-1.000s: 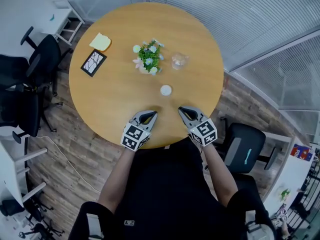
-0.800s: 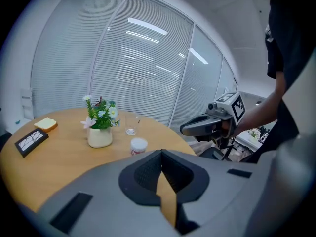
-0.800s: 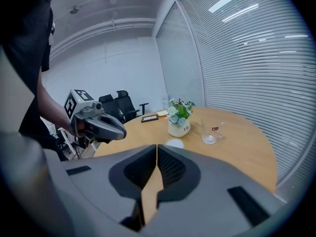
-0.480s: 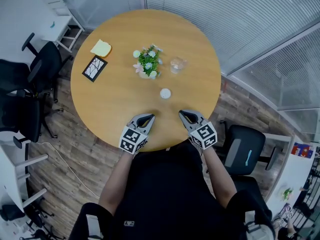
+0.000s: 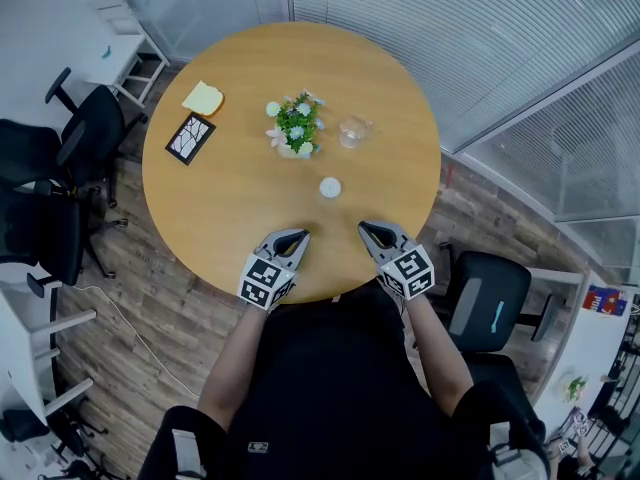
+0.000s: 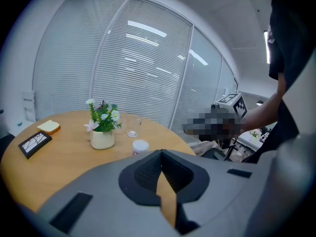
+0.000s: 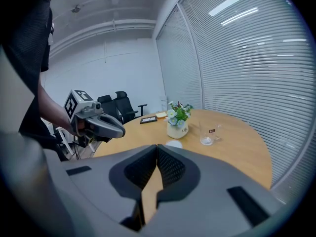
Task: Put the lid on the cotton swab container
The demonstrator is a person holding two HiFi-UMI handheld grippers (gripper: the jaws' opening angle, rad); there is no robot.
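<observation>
Your left gripper [image 5: 301, 234] and your right gripper [image 5: 363, 227] both hover over the near edge of the round wooden bench [image 5: 225, 203], set apart from each other, each tipped a little downward and aimed toward the middle of the bench. In its own view, your left gripper's jaws are pressed together with nothing between them. Your right gripper's view shows the same: the pads meet along one line and grip nothing.

The cotton swab container [image 5: 331, 185], a small round tub with a white top, stands alone on bare wood. It is ahead of the gap between your two grippers and touches neither. From your left gripper's view it reads as a short cylinder just past the jaw tips. From your right gripper's view only its white top clears the gripper body.

Farther back and a little to the right sits a clear cup-shaped piece [image 5: 354, 131], which looks to be the lid. It stands upright, well apart from the container and just beside the flower pot [image 5: 293, 128] on that pot's right. The pot is white and holds green leaves with pale blossoms.

On the far left of the bench a yellowish slice [image 5: 203, 98] lies near a black card with white lines [image 5: 188, 136], the two close but not touching. Black office chairs [image 5: 60, 168] stand on the wood floor off to your left
</observation>
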